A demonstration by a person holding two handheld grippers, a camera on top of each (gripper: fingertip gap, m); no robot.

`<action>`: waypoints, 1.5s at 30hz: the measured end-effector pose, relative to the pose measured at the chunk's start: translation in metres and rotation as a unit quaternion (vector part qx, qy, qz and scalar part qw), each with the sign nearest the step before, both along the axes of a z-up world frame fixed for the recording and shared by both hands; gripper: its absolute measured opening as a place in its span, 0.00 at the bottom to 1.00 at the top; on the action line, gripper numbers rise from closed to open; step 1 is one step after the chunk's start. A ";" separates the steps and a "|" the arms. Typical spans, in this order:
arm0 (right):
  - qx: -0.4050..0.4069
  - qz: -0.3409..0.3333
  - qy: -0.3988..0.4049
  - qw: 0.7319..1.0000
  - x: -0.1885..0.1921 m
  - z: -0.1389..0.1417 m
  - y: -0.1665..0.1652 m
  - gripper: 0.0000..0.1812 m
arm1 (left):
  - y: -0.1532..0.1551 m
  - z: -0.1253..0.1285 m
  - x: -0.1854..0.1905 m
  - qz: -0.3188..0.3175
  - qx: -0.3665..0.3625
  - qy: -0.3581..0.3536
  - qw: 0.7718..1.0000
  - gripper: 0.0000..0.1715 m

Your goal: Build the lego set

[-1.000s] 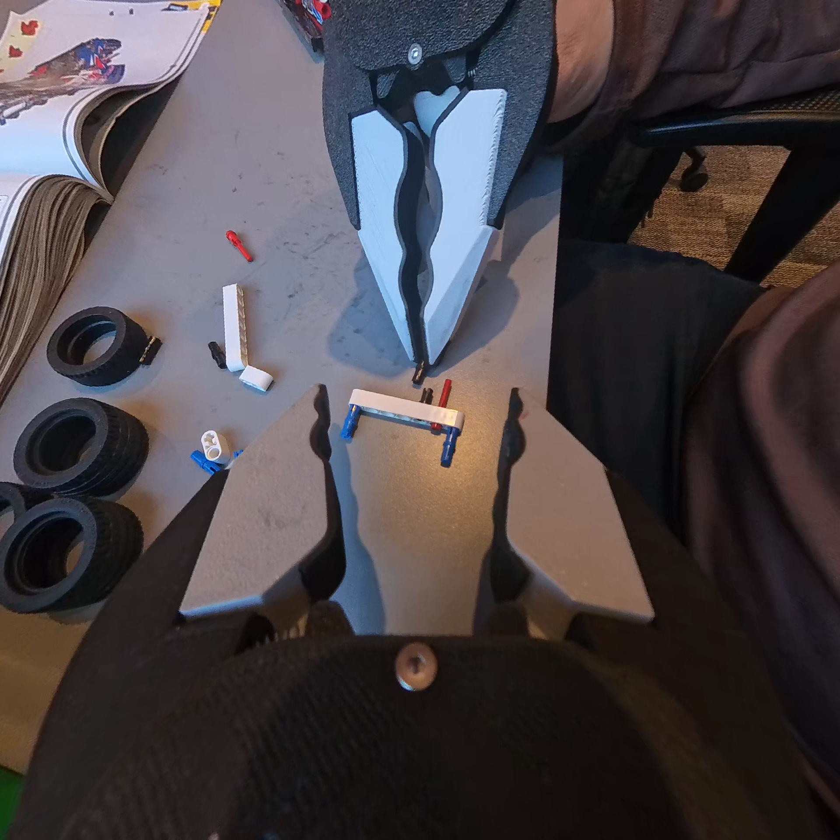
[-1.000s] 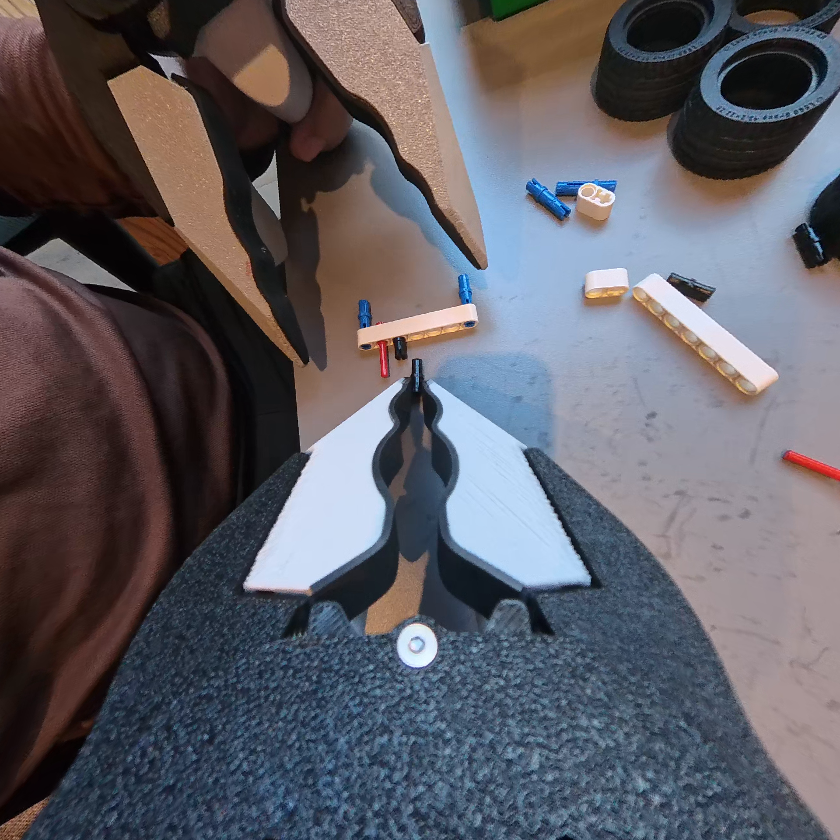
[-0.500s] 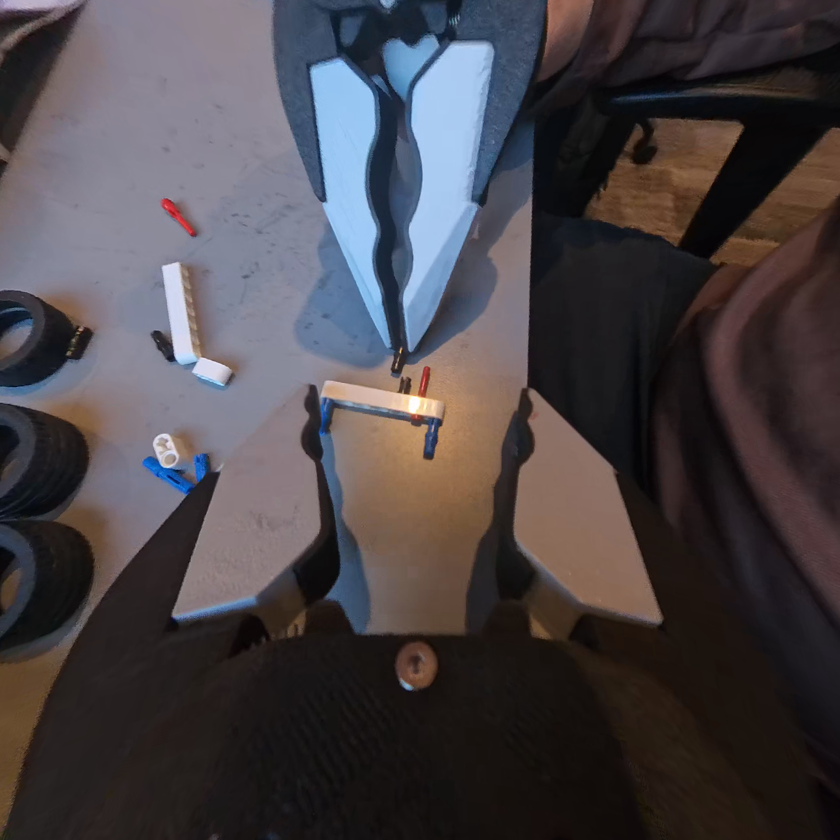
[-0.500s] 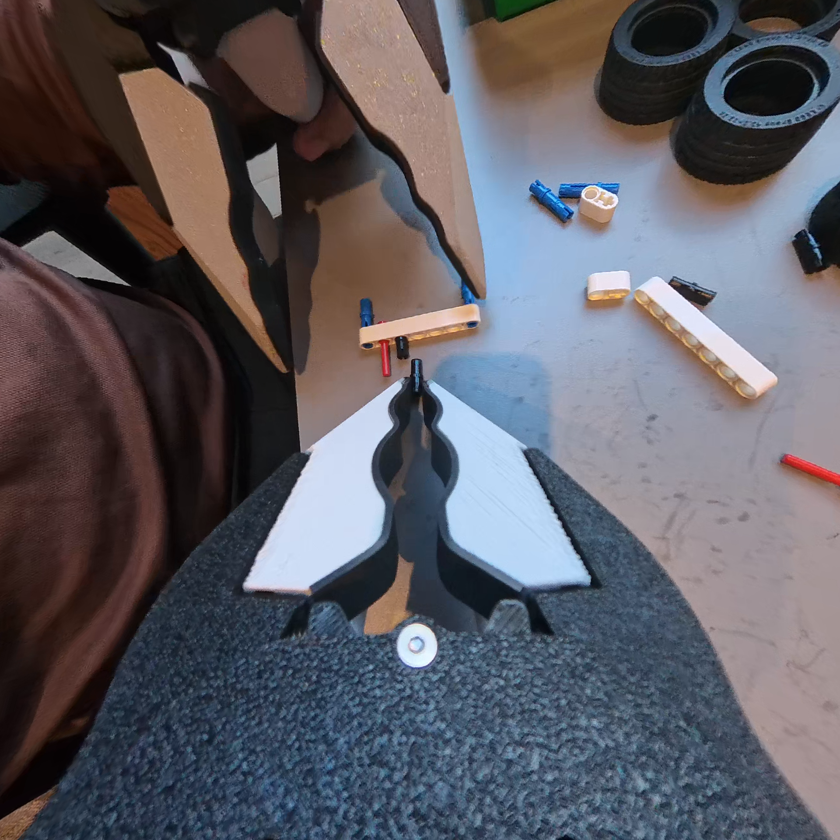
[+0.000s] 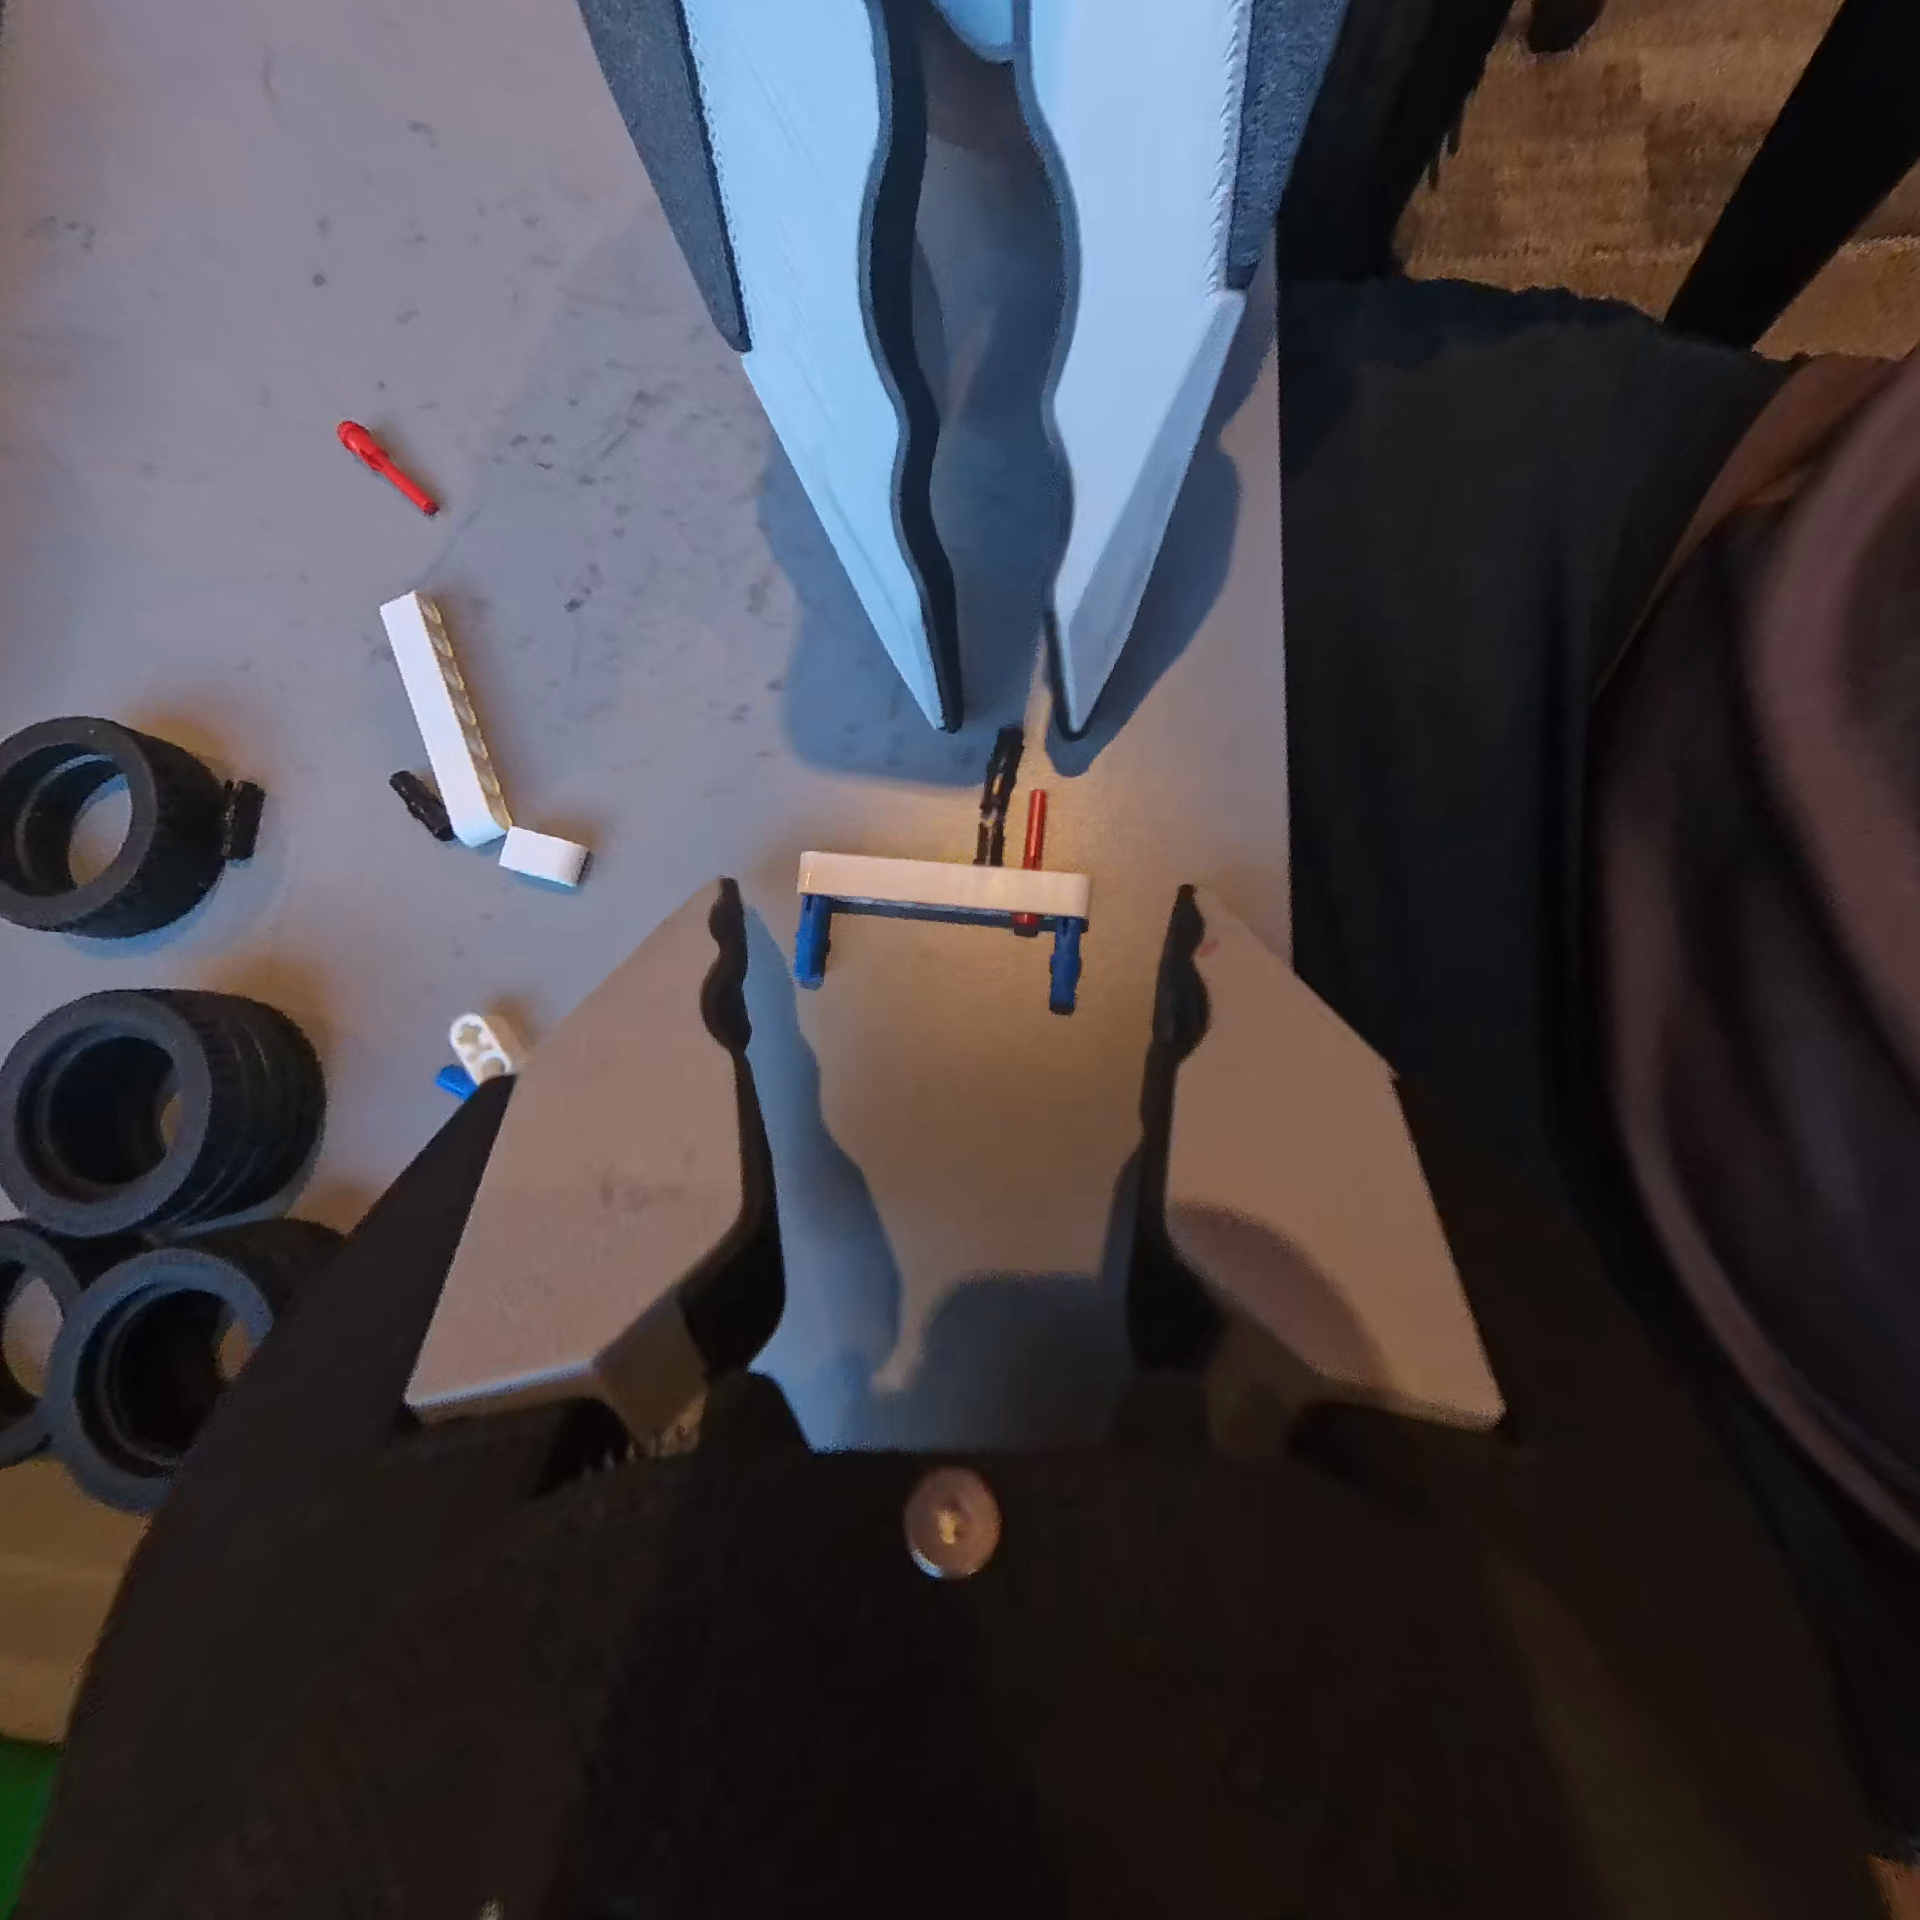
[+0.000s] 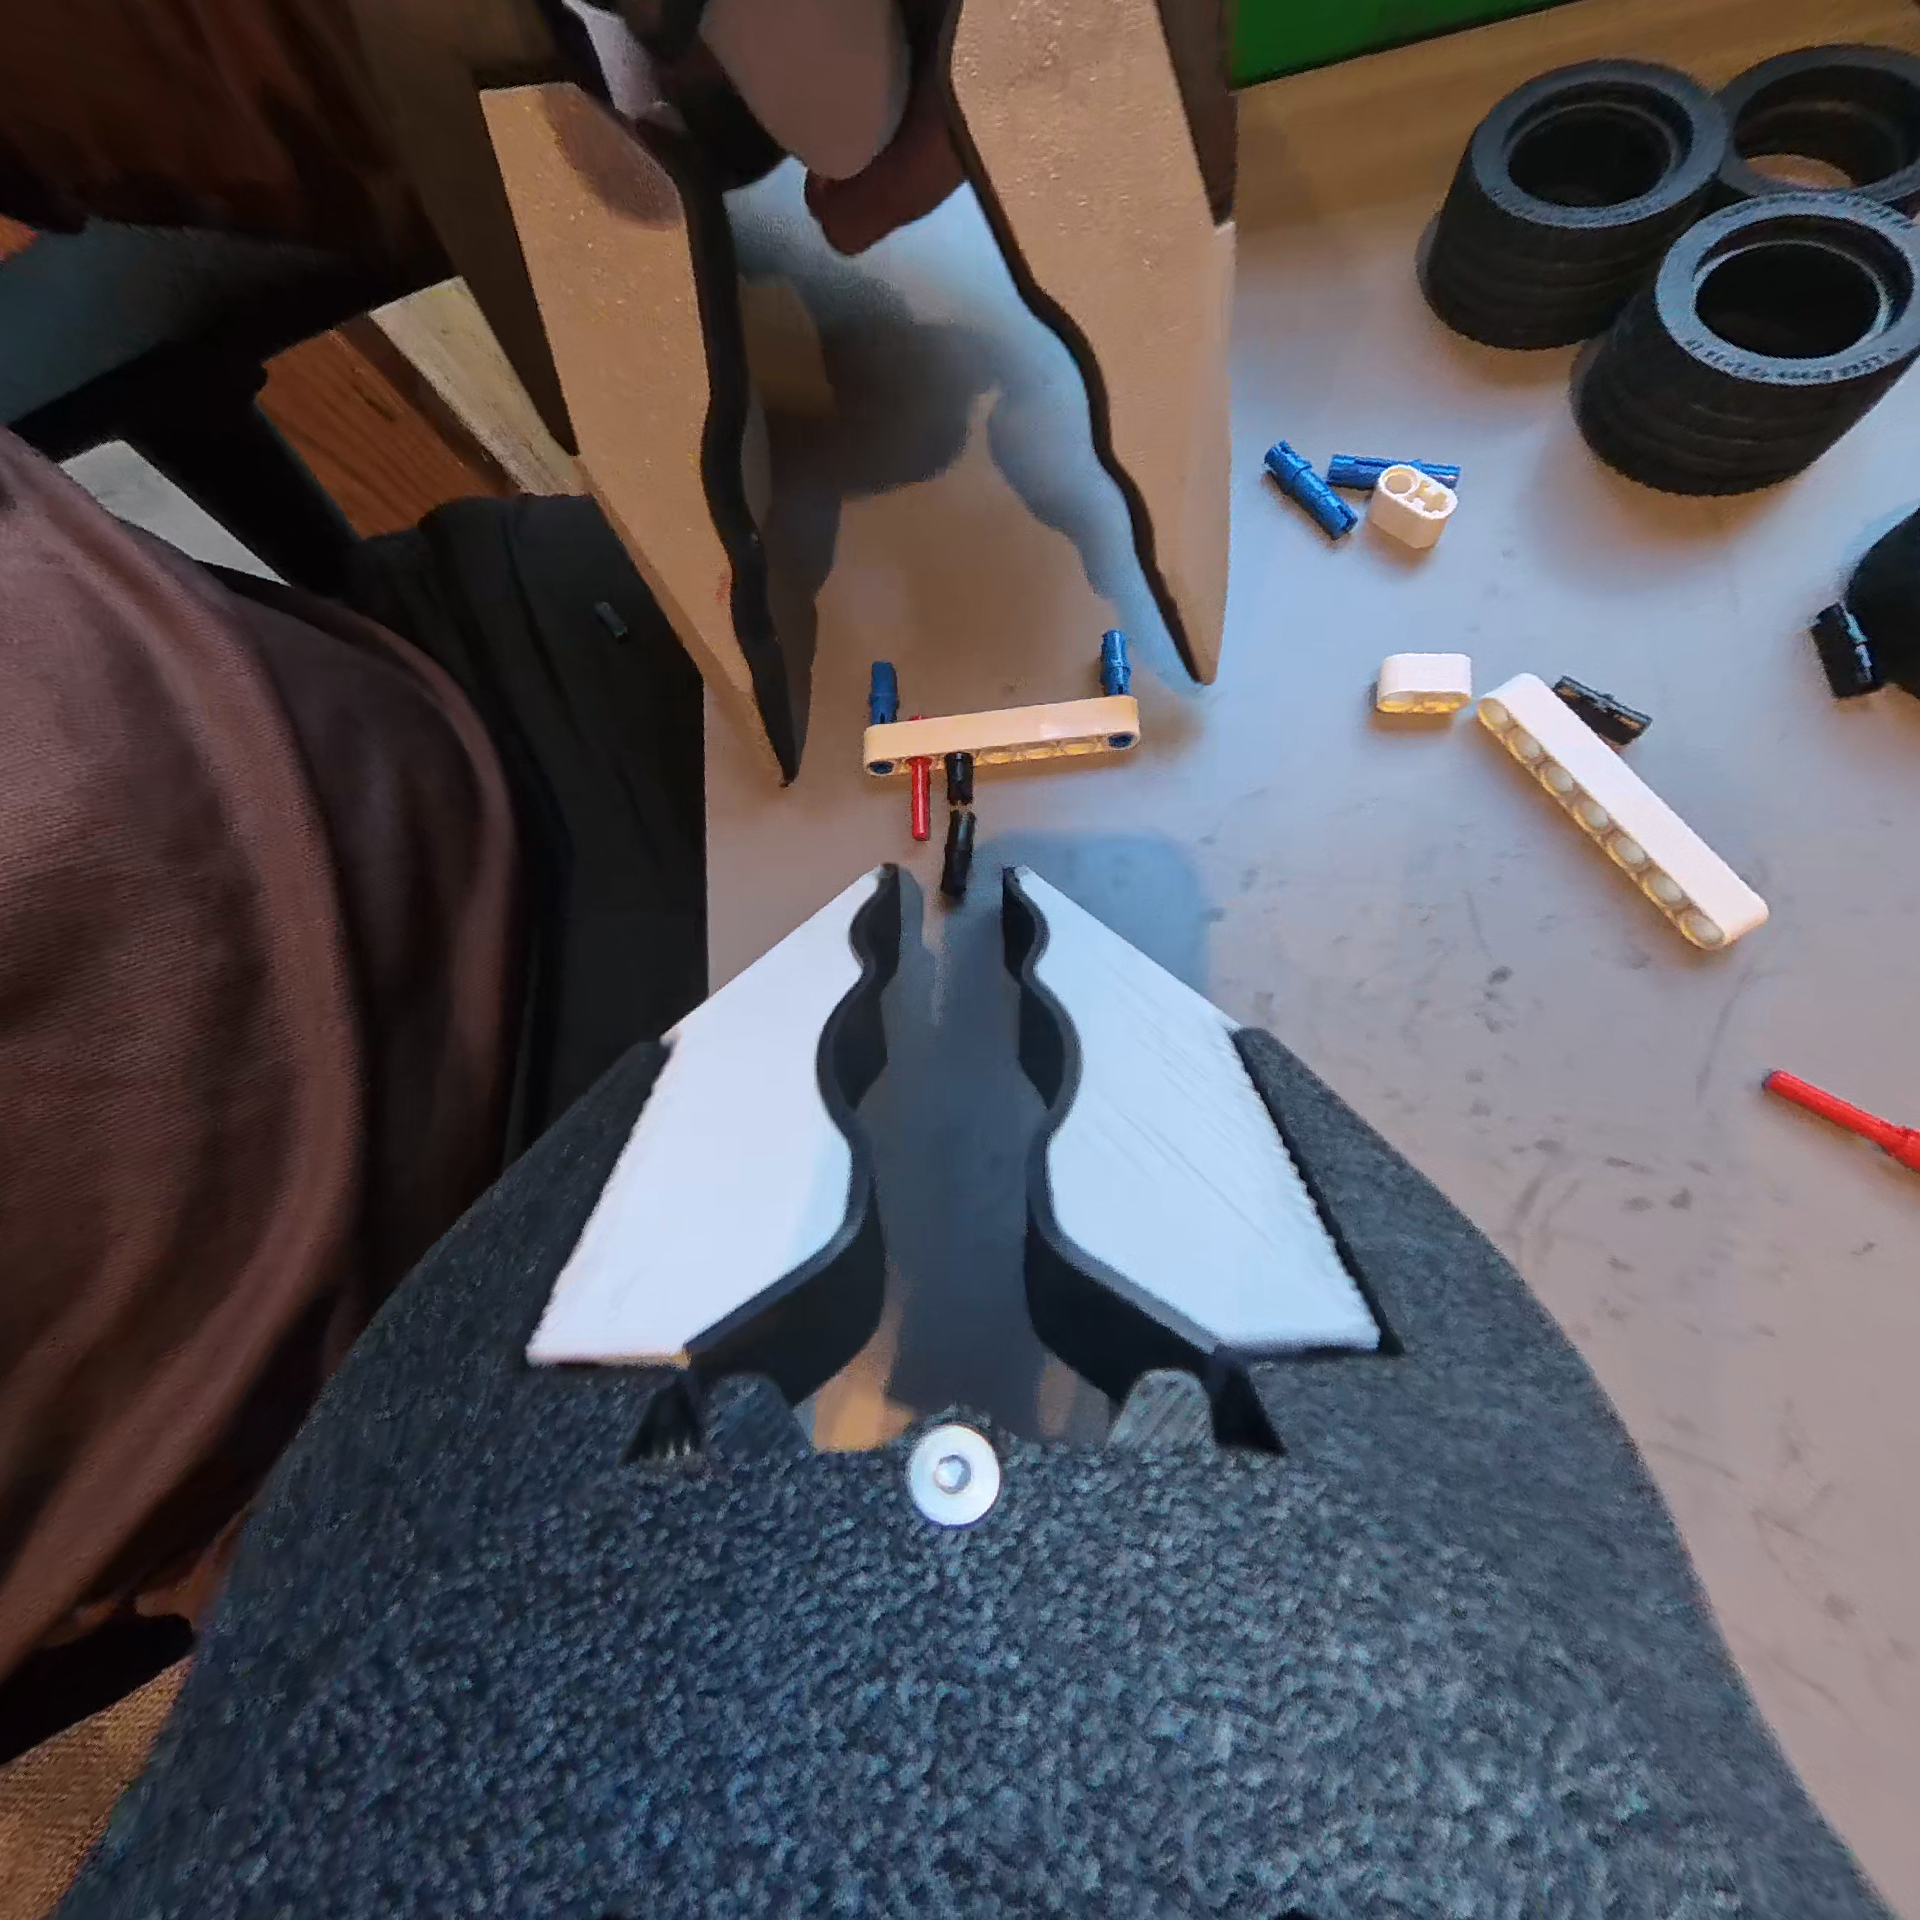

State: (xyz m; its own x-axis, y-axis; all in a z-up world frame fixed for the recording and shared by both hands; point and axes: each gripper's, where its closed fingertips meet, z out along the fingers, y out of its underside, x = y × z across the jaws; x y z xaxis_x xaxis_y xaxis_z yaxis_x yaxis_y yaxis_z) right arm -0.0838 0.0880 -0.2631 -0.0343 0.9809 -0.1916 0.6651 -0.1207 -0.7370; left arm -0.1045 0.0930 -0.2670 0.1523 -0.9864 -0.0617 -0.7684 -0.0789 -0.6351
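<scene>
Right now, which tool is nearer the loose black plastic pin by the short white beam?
Right. The right tool is open with the loose black plastic pin just past its tips; the left tool is open, straddling the short white beam beyond.

This looks like an office or hobby desk rather than a workshop: a smooth grey scuffed table, a patch of brown short-pile carpet beyond its edge, and the black legs of a chair (base hidden) beside the seated person's dark trouser lap.
</scene>
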 end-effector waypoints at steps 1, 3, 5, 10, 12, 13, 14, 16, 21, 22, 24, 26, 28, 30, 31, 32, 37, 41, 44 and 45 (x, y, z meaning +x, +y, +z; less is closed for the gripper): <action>0.002 0.000 0.000 1.000 0.000 0.000 0.000 0.11 | 0.001 0.000 0.000 -0.004 0.002 0.005 1.000 0.46; 0.006 0.001 -0.001 1.000 0.001 0.000 0.000 0.11 | 0.003 0.001 -0.002 -0.012 0.006 0.013 1.000 0.45; 0.014 0.002 -0.005 1.000 0.001 -0.002 0.000 0.09 | 0.003 0.000 -0.004 -0.018 0.004 0.018 1.000 0.43; 0.043 -0.008 -0.014 0.999 -0.001 -0.005 0.005 0.02 | -0.001 -0.002 -0.004 -0.031 -0.031 0.015 0.999 0.37; 0.039 -0.011 -0.014 0.999 -0.001 -0.005 0.006 0.02 | -0.001 -0.002 -0.003 -0.030 -0.039 0.010 0.999 0.36; 0.037 -0.012 -0.014 0.999 -0.001 -0.005 0.006 0.02 | -0.001 -0.002 -0.003 -0.031 -0.038 0.008 0.999 0.36; 0.037 -0.016 -0.014 0.999 -0.001 -0.005 0.007 0.02 | -0.001 -0.002 -0.003 -0.031 -0.039 0.006 0.999 0.35; 0.035 -0.023 -0.015 0.999 -0.002 -0.005 0.009 0.02 | 0.000 -0.002 -0.002 -0.029 -0.038 0.004 0.999 0.35; 0.027 -0.028 -0.017 0.999 -0.007 -0.005 0.008 0.02 | 0.001 -0.002 0.000 -0.030 -0.038 0.002 0.999 0.31; 0.026 -0.029 -0.018 0.999 -0.008 -0.005 0.008 0.01 | 0.001 -0.002 0.001 -0.029 -0.038 0.000 0.999 0.31; 0.021 -0.033 -0.023 0.999 -0.009 -0.005 0.008 0.01 | 0.001 -0.001 0.001 -0.026 -0.038 -0.001 0.999 0.32; 0.022 -0.033 -0.029 0.999 -0.009 -0.005 0.007 0.01 | 0.001 -0.001 0.002 -0.021 -0.037 -0.003 0.999 0.31; 0.021 -0.037 -0.034 0.999 -0.009 -0.005 0.007 0.01 | 0.000 -0.001 0.002 -0.016 -0.037 -0.003 0.999 0.31; 0.023 -0.040 -0.043 0.998 -0.009 -0.005 0.007 0.01 | -0.002 -0.001 0.002 -0.013 -0.036 -0.004 0.999 0.31; 0.026 -0.039 -0.049 0.998 -0.008 -0.005 0.006 0.01 | -0.002 -0.001 0.002 -0.013 -0.036 -0.006 0.999 0.31; 0.030 -0.038 -0.053 0.997 -0.008 -0.005 0.006 0.01 | -0.003 -0.001 0.002 -0.011 -0.036 -0.008 0.999 0.31; 0.030 -0.037 -0.062 0.997 -0.008 -0.005 0.004 0.01 | -0.003 -0.001 0.002 -0.003 -0.035 -0.003 0.999 0.31; 0.043 -0.039 -0.071 0.996 -0.007 -0.005 0.005 0.00 | -0.002 -0.001 0.002 0.002 -0.032 0.001 0.999 0.31; 0.060 -0.038 -0.080 0.994 -0.007 -0.005 0.005 0.00 | -0.002 -0.001 0.002 0.008 -0.034 0.000 0.999 0.31; 0.064 -0.038 -0.083 0.994 -0.007 -0.005 0.005 0.00 | -0.002 -0.001 0.002 0.010 -0.036 0.000 0.999 0.31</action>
State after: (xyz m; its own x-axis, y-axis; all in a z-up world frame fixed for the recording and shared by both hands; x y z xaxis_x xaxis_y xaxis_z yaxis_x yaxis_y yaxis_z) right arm -0.0905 0.0931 -0.2679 0.0618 0.9962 -0.0615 0.7708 -0.0868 -0.6312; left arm -0.1021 0.0907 -0.2685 0.1721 -0.9850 0.0083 -0.7663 -0.1392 -0.6272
